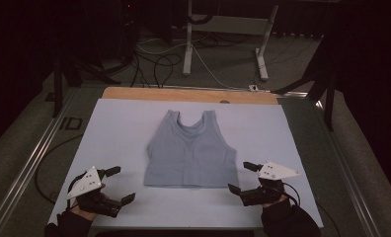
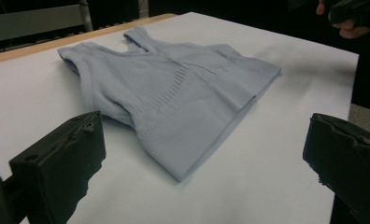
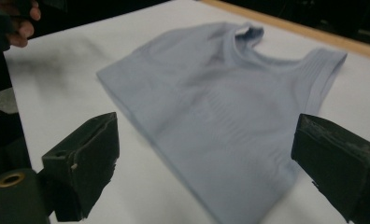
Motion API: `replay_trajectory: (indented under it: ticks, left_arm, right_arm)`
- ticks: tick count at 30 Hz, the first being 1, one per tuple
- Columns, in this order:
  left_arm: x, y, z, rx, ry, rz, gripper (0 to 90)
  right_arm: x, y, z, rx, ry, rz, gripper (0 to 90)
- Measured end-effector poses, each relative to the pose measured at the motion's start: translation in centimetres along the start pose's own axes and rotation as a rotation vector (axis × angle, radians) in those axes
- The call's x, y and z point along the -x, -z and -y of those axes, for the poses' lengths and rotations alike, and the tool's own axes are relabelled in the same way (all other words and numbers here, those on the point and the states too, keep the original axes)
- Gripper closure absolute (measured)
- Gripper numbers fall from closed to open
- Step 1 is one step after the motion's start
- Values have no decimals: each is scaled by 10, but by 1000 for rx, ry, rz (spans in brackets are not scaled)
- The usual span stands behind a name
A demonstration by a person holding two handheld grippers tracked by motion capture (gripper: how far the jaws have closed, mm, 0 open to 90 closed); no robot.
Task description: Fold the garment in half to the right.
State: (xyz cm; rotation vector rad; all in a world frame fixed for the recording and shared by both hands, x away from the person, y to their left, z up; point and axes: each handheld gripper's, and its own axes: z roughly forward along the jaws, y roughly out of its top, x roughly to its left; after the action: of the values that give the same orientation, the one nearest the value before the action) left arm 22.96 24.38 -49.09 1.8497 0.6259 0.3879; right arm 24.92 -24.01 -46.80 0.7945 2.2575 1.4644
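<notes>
Fabric first: in the high view a pale blue-grey tank top [image 1: 190, 150] lies flat in the middle of a white sheet [image 1: 114, 128] that covers the table, straps toward the far edge and hem toward the person. A strip of wooden table edge [image 1: 134, 93] shows beyond the sheet. The left gripper [image 1: 120, 183] sits near the sheet's near left corner, jaws spread wide and holding nothing, well apart from the garment's lower left corner. The right gripper [image 1: 242, 176] is just beside the hem's right corner, jaws likewise wide open and empty. Dark sleeves come in from the bottom edge.

In the left gripper view, the two black jaws stand far apart at the lower corners with nothing between them but the sheet [image 2: 276, 154] and the near corner of the tank top [image 2: 174, 98]. The other hand [image 2: 346, 23] shows at the top right.

In the right gripper view, the jaws are again wide open and grasp nothing; the tank top [image 3: 220, 107] lies flat ahead of them, its hem corner between the two jaws, slightly blurred.
</notes>
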Motion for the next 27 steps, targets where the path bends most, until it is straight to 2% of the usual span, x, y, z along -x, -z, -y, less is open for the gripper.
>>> replay_trajectory:
  ticks: [4, 8, 14, 18, 24, 27]
  left_arm:
    - [1, -1, -13, -6, -14, -3, 0]
    - [1, -1, -25, -9, -11, -5, 0]
    - [1, -2, -39, -21, -20, -13, 0]
    - [1, -5, -48, -27, -26, -10, 0]
    - [2, -10, -59, -34, -36, -6, 0]
    - [3, -15, -63, -50, -44, -20, 0]
  right_arm:
    - [0, -4, -11, 16, 13, -5, 79]
    - [0, -8, -19, 20, 25, -7, 79]
    - [2, -14, -40, 45, 45, 0, 79]
    - [3, -22, -59, 62, 83, -5, 79]
    - [8, -35, -77, 98, 75, -22, 79]
    - [10, -45, -84, 100, 83, -38, 79]
